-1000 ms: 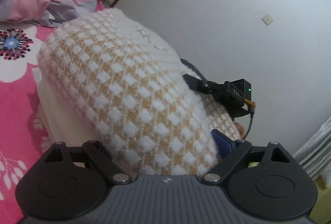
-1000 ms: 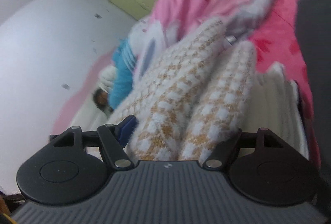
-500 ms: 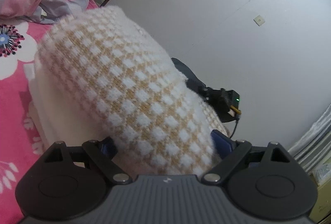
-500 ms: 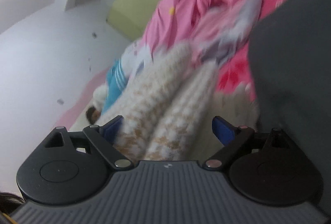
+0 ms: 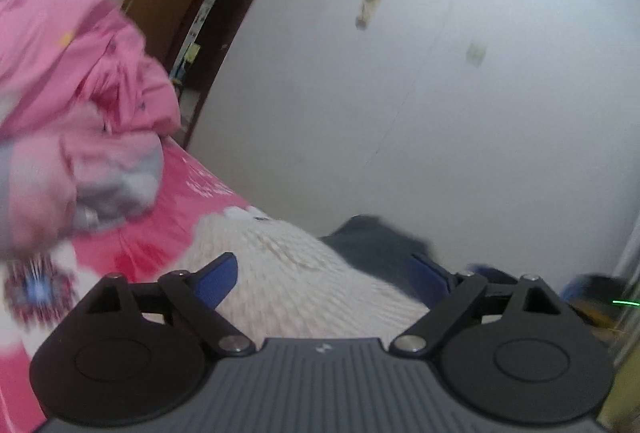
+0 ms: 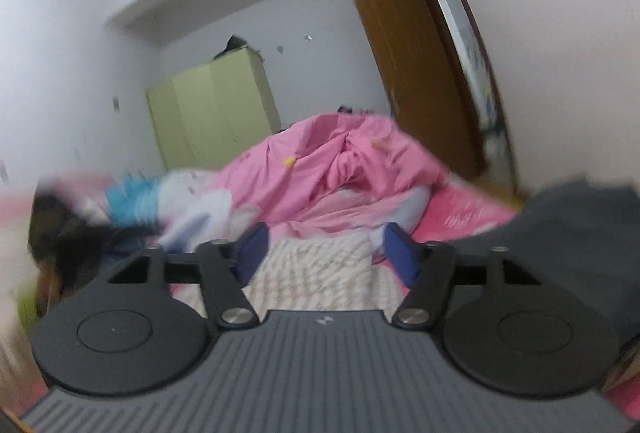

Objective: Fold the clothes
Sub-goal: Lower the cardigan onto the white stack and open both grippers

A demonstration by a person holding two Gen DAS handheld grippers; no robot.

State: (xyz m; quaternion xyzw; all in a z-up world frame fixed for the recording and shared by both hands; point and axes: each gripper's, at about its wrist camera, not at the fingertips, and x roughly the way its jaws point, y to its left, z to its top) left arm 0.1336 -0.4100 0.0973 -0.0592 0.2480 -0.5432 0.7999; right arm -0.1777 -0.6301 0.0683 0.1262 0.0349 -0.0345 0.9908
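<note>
folding: the checked knit sweater [image 5: 304,285] lies bundled on the pink bedspread [image 5: 168,229] — this fold looks done
left gripper [image 5: 320,273]: jaws wide, just narrowing slightly, gripping nothing
right gripper [image 6: 326,249]: apart, just closing, empty
left to do: pink heap [image 6: 332,169] behind — apparently unfolded

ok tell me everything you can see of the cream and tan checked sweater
The checked sweater is a fuzzy knit, cream squares on a tan ground, though motion blur washes the pattern nearly white in the left wrist view. It lies as a rounded bundle on the pink bedsheet, below and ahead of both grippers. No fingers press on it; it sits free. A dark grey cloth lies right behind it.
</note>
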